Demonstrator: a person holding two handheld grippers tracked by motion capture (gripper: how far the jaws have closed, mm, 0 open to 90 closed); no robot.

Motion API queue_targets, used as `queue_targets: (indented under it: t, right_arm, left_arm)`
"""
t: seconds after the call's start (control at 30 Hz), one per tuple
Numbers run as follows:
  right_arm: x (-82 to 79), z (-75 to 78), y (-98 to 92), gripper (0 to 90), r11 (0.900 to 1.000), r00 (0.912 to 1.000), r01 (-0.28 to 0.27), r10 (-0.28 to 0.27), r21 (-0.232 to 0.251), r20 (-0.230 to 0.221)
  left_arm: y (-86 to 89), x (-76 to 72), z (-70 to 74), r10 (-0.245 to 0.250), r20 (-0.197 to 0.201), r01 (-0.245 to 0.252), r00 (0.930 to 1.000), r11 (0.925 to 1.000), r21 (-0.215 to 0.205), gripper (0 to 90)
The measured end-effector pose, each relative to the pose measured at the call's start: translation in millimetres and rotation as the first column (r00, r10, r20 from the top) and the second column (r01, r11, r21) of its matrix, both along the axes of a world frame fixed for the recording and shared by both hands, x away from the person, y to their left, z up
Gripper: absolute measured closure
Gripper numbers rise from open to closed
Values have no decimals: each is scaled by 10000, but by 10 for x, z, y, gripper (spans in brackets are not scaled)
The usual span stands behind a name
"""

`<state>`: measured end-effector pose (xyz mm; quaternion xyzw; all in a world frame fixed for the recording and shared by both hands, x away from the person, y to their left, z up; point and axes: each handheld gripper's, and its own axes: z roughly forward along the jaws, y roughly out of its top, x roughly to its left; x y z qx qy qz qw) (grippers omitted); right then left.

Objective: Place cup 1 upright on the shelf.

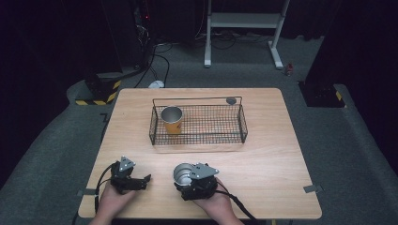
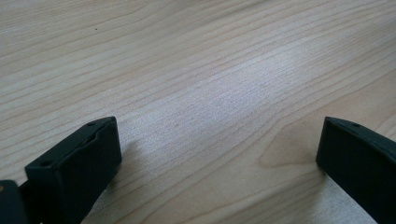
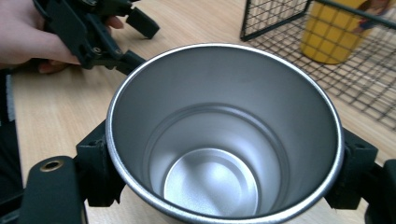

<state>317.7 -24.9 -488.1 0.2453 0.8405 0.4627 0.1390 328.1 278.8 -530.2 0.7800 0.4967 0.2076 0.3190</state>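
The steel cup (image 3: 224,140), at lower centre of the high view, is clamped at its rim by the right gripper (image 1: 187,180), left gripper (image 1: 141,182) spread empty; slippage is risked if it is lifted toward the wire basket (image 1: 242,123).

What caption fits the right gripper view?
Right gripper jaws clamp a steel cup near the wire basket.

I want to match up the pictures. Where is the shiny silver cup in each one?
High view: silver cup low centre, in the right claw.
Left gripper view: bare table, no cup.
Right gripper view: cup in the middle, between the jaws.
Shared landmark: wire basket holding the yellow cup.
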Motion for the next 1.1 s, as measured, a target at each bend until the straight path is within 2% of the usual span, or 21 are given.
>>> queue_targets:
  t: [0.2, 0.43, 1.1]
  right_arm:
    - [9, 14, -67, 185, 9998, 9998, 181, -182, 32, 117]
    - [73, 25, -218, 185, 9976, 9976, 671, -673, 145, 136]
    - [176, 44, -578, 185, 9823, 9824, 1858, -1861, 221, 162]
  left_arm:
    - [-1, 4, 0, 13, 3, -13, 10000, 10000, 0, 1]
    - [-6, 11, -1, 24, -31, -25, 10000, 10000, -54, 1]
    - [-5, 12, 0, 1, -34, -1, 10000, 10000, -51, 1]
